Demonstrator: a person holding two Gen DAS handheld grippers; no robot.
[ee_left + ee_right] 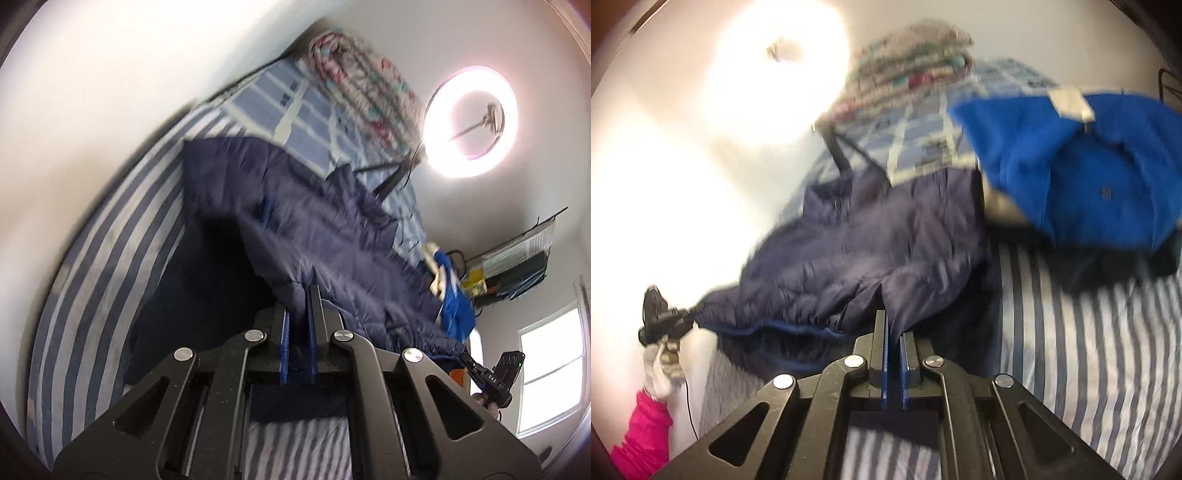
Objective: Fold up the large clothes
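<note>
Striped bed (92, 266), navy quilted jacket (332, 236) (rumpled, blurred), hem lifted

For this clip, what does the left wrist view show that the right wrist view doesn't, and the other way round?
Only the left wrist view: a window and a wall rack of items; the bright blue garment is just a sliver there.

Only the right wrist view: the bright blue garment spread out with its white tag, and the person's gloved left hand with a pink sleeve.

Both: the navy quilted jacket pinched at its edge by the left tool and the right tool, the striped bedsheet, the ring light and the patterned bedding pile.
</note>
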